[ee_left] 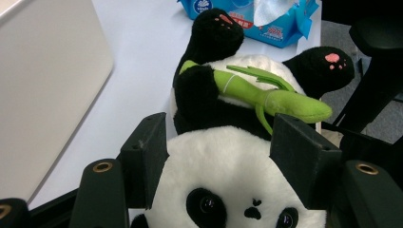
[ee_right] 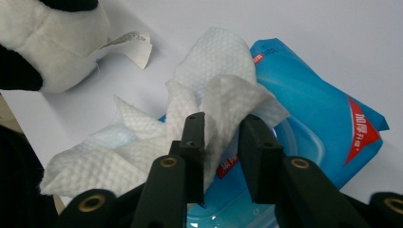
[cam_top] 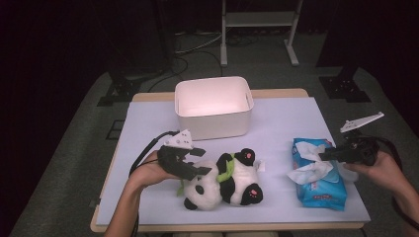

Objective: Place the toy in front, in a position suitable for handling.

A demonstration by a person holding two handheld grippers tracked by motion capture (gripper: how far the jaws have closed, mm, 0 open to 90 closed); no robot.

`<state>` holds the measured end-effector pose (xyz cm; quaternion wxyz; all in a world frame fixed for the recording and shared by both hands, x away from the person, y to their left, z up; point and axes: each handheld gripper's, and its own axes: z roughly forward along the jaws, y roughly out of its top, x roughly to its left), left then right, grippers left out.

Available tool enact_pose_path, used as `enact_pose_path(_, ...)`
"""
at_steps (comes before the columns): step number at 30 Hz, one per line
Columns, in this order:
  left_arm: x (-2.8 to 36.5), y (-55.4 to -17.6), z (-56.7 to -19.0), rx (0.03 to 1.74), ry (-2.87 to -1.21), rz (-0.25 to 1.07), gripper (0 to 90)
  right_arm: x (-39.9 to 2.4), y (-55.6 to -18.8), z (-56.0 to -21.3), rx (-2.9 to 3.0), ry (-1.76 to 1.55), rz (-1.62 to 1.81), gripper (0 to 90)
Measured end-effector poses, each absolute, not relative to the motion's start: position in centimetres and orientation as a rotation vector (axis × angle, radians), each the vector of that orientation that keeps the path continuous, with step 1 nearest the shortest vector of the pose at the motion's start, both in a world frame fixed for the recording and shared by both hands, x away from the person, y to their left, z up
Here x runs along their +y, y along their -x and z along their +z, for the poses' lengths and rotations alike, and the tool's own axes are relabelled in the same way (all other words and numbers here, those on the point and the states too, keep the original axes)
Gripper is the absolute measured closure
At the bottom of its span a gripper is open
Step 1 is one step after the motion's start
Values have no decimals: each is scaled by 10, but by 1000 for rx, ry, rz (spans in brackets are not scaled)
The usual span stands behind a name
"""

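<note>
A plush panda (cam_top: pixel 227 182) lies on its back on the pale table mat, a green bamboo stalk (ee_left: pixel 266 95) across its belly. My left gripper (cam_top: pixel 201 161) comes in from the left, and its jaws press on both sides of the panda's head (ee_left: pixel 237 161). At the right lies a blue pack of wet wipes (cam_top: pixel 321 185) with a white wipe (cam_top: pixel 309 168) pulled up out of its lid. My right gripper (cam_top: pixel 323 156) points left over the pack. In the right gripper view (ee_right: pixel 222 128) the crumpled wipe (ee_right: pixel 214 71) stands loosely between the parted jaws, with a gap beside it.
A white empty bin (cam_top: pixel 212 123) stands at the back middle of the mat (cam_top: pixel 286 118), close behind the panda. The panda's paper tag (ee_right: pixel 133 45) lies on the mat between the toy and the wipes. Dark floor, stands and cables surround the table.
</note>
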<state>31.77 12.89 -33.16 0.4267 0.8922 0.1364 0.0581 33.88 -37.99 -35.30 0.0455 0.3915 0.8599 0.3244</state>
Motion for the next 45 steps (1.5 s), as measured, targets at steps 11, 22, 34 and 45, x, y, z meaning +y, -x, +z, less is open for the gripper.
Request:
enact_pose_path(11,130,-318,-332,342,-2230,142,351,-382,-337,-342,2608,-1185,1018,615)
enact_pose_path(22,133,-317,-333,346,-2225,144,340,-366,-337,-325,2621,-1100,1052,613)
enact_pose_path(34,146,-316,-341,392,-2200,147,325,-326,-346,-316,2675,-937,1154,605)
enact_pose_path(45,162,-317,-347,457,-2199,174,294,-290,-362,-313,2734,-802,1197,548)
